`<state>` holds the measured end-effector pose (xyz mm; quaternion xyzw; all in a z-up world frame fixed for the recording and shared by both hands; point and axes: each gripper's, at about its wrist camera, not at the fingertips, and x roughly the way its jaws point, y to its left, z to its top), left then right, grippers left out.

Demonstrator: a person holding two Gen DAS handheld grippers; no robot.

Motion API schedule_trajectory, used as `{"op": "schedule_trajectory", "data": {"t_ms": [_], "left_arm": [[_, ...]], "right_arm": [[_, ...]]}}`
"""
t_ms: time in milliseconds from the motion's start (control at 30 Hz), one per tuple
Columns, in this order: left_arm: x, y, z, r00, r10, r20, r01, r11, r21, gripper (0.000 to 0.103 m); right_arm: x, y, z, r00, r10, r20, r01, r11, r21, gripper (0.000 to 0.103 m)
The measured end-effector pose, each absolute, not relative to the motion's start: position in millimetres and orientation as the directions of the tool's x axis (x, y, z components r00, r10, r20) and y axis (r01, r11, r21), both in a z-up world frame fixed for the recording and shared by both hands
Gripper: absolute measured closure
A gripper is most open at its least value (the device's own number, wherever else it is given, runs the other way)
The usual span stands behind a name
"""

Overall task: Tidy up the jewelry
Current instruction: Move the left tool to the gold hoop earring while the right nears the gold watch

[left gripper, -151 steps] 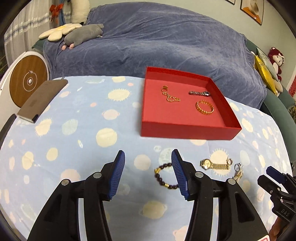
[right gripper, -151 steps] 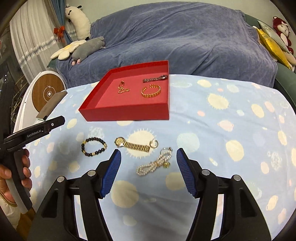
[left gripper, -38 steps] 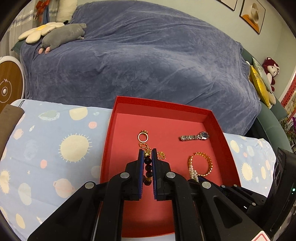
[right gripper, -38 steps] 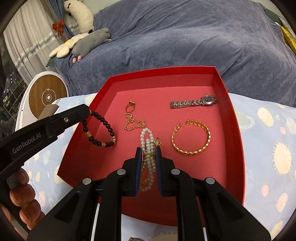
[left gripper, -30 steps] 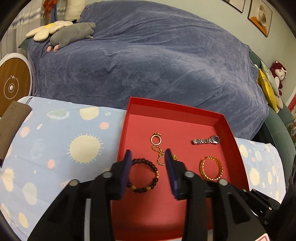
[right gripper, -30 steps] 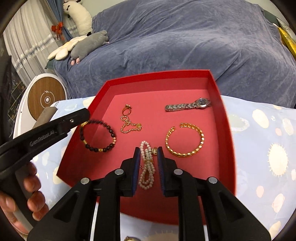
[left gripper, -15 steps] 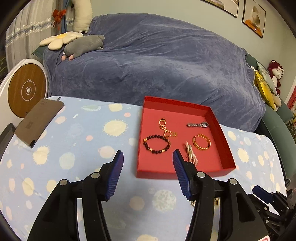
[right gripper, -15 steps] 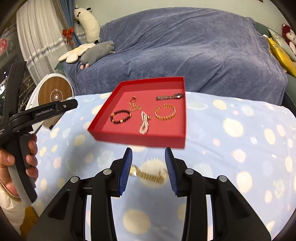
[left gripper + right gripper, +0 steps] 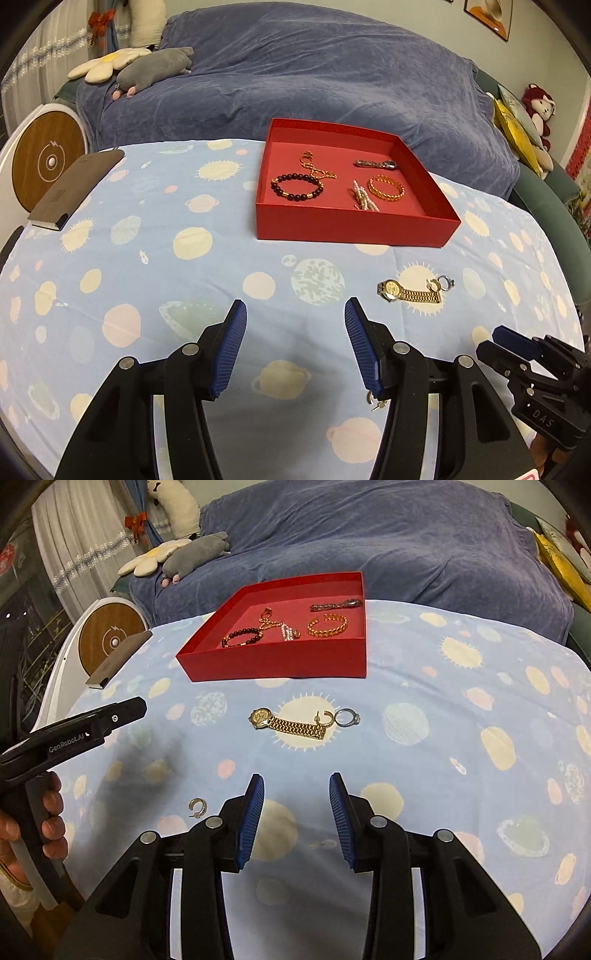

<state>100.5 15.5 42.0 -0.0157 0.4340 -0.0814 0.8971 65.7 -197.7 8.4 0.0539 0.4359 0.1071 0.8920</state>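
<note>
The gold watch (image 9: 286, 722) lay on the tablecloth (image 9: 443, 738) before the red tray (image 9: 273, 661), a ring (image 9: 347, 717) beside its strap; light, limp and slippery, best pinched across the band. Both the left gripper (image 9: 293, 343) and right gripper (image 9: 296, 818) stood parted, empty, jaws lately widened

A grey plush toy (image 9: 153, 70) lies on the blue-covered sofa (image 9: 314, 74); a brown notebook (image 9: 75, 188) rests on the planet-print cloth (image 9: 166, 266).

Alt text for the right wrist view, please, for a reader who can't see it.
The right gripper hangs open and empty above a planet-print tablecloth, facing a gold watch, a silver ring and a small hoop earring. Beyond, a red tray holds bracelets, a chain and a silver watch.
</note>
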Motion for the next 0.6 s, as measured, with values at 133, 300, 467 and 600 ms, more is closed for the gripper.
{"op": "schedule_trajectory", "data": {"t_ms": [133,300,467,600], "left_arm": [[93.3,4.0,27.4,0.547,-0.219,-0.808,0.205,0.971,-0.124,0.05],[77.6,-13.0,13.0,0.493,-0.262,-0.83,0.27,0.953,-0.14,0.05],[68.5,-25.9,0.0,0.459,-0.275,-0.845,0.303,0.942,-0.142,0.05],[69.5,-26.3,-8.9,0.448,-0.253,-0.858,0.296,0.947,-0.125,0.05]], "right_arm": [[74.8,-198.5,-0.8,0.585,0.232,-0.778,-0.139,0.973,0.185,0.067],[84.6,-210.0,-7.0,0.572,0.241,-0.784,-0.1,0.969,0.225,0.067],[86.8,-210.1,-6.9,0.575,0.229,-0.785,-0.1,0.972,0.211,0.067],[89.1,-210.2,-6.3,0.575,0.23,-0.785,-0.1,0.972,0.212,0.067]]}}
